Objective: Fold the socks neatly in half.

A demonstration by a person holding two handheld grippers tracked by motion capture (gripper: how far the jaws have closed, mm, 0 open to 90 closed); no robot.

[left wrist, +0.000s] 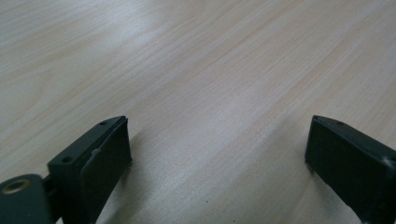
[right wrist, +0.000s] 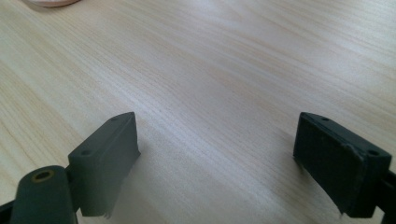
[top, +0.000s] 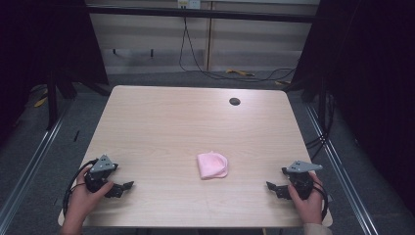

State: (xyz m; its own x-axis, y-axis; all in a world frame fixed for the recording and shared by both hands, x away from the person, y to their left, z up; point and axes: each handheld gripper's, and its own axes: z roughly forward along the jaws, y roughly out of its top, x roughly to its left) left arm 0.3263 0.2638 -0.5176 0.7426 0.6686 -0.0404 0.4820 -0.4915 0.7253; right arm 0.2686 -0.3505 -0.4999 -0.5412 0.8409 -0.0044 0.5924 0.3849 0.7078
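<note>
A folded pink cloth (top: 213,165) lies on the light wooden table (top: 195,122), a little in front of its middle. My left gripper (top: 122,188) rests near the front left corner, held by a hand, and its jaws stand open with bare wood between them (left wrist: 217,154). Near the front right corner my right gripper (top: 275,187) is held the same way, open and empty (right wrist: 217,149). Both point inward toward the cloth and are well apart from it. A pink edge of the cloth (right wrist: 49,2) peeks in at the top left of the right gripper view.
A dark round hole (top: 235,101) sits in the table near its far right side. Black cables (top: 195,58) trail on the floor behind the table. Dark frame posts stand at both sides, and metal rails (top: 29,166) run along the floor.
</note>
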